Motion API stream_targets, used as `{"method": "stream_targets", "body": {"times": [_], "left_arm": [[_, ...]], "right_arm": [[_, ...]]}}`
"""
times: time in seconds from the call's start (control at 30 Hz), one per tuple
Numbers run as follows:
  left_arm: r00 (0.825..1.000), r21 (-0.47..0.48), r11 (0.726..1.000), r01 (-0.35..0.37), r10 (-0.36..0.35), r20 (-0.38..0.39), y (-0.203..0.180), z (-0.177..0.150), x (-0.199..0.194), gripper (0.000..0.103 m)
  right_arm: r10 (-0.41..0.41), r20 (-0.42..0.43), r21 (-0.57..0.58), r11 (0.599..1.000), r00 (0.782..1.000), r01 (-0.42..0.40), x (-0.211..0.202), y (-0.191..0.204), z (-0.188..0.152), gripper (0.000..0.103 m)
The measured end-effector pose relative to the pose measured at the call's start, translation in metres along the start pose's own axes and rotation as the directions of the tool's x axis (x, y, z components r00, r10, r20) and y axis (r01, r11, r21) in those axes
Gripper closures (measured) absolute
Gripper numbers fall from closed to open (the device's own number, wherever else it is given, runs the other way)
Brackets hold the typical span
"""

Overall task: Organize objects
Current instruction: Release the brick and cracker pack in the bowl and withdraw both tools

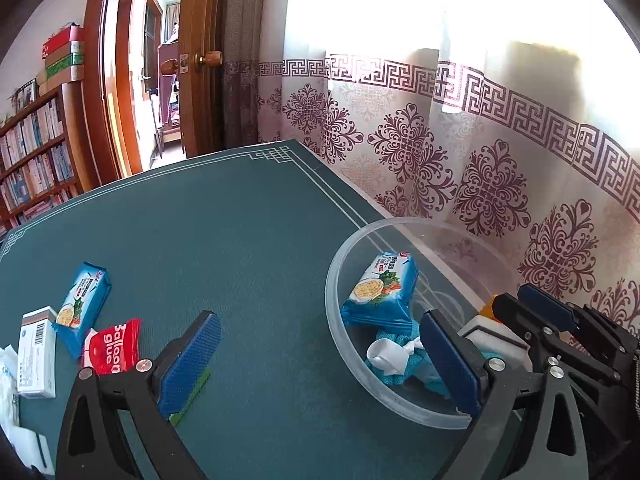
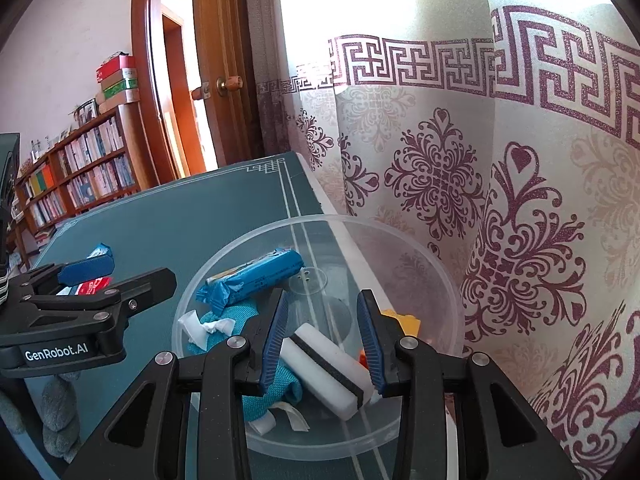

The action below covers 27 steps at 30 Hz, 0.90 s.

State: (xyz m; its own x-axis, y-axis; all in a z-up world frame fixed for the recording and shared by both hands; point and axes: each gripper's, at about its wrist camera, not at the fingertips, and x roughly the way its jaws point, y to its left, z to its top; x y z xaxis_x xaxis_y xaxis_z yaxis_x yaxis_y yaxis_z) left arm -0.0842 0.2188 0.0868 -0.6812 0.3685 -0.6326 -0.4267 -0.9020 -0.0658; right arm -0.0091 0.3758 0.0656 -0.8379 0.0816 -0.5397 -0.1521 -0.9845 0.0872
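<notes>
A clear plastic bowl [image 1: 340,320] [image 2: 440,280] stands on the green table by the curtain. In it lie a blue noodle packet [image 1: 380,296] [image 2: 256,276], a teal cloth with white ribbon [image 1: 396,364] [image 2: 240,312], a white-and-black sponge block [image 2: 324,364] and an orange item [image 2: 404,320]. My right gripper [image 2: 322,344] is open over the bowl, with the sponge block lying loose between its fingers. My left gripper [image 1: 320,364] is open and empty at the bowl's left rim. It also shows in the right wrist view [image 2: 86,276].
On the table's left lie a second blue noodle packet [image 1: 82,304], a red "Balloon glue" packet [image 1: 112,346], a white box [image 1: 38,352] and white plastic. A green strip [image 1: 192,396] lies under the left finger. A patterned curtain [image 1: 500,168] runs along the right; a door and bookshelf stand behind.
</notes>
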Motion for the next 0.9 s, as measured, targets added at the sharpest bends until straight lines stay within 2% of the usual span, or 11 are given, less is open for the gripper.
{"method": "stream_targets", "body": {"times": [0.17, 0.67, 0.9], "left_arm": [[1.0, -0.023, 0.999, -0.029, 0.029, -0.001, 0.012, -0.013, -0.011, 0.001], [0.994, -0.076, 0.991, -0.106, 0.105, -0.02, 0.044, -0.035, -0.031, 0.001], [0.988, -0.107, 0.982, -0.156, 0.155, -0.016, 0.065, -0.045, -0.044, 0.001]], "right_arm": [[0.019, 0.001, 0.005, 1.0, 1.0, -0.019, -0.003, 0.004, -0.003, 0.059], [0.062, 0.003, -0.048, 0.997, 0.998, -0.062, -0.013, 0.032, -0.012, 0.057], [0.095, 0.009, -0.088, 0.992, 0.995, -0.094, -0.02, 0.054, -0.018, 0.051]]}}
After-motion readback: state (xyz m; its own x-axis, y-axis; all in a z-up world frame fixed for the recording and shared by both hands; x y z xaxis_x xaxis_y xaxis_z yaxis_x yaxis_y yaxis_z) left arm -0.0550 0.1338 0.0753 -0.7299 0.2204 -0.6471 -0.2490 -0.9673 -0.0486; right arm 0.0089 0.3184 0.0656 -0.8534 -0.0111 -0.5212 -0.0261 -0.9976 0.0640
